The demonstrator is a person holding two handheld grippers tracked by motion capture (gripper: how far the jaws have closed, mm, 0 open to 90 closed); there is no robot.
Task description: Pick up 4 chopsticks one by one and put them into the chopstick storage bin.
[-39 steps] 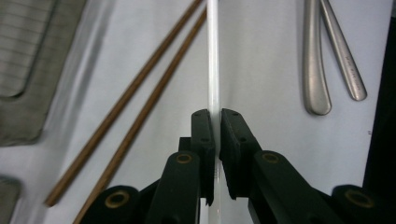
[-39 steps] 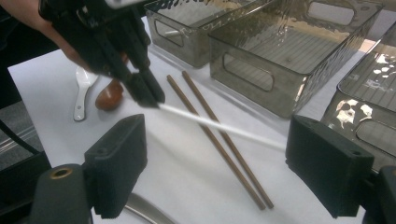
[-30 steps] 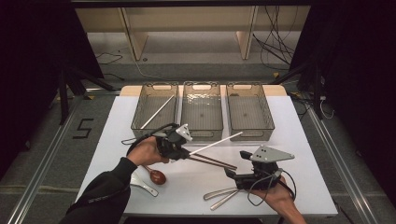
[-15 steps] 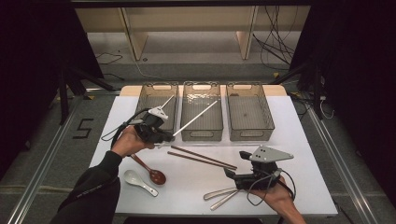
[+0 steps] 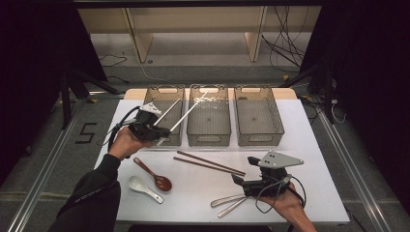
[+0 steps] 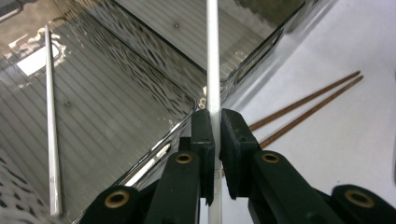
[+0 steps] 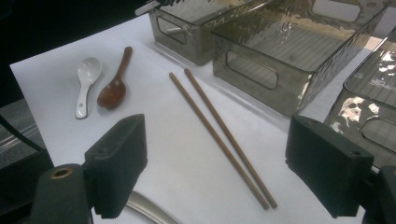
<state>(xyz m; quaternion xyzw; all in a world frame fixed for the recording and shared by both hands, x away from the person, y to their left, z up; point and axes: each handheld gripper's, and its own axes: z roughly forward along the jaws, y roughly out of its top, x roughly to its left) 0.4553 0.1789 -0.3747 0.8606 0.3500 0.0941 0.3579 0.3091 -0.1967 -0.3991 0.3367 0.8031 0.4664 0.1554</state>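
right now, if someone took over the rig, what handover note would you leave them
Left gripper: shut on a white chopstick, held above the left bin, its tip slanting over the middle bin.
Right gripper: open, holding nothing, resting low near the table's front edge beside the metal utensils.
Done: one white chopstick already lies in the left bin.
Left: lower the held chopstick in, probably beside its mate. On the table remain the brown chopsticks, the brown spoon, the white spoon and the metal utensils. The middle bin and right bin look empty.
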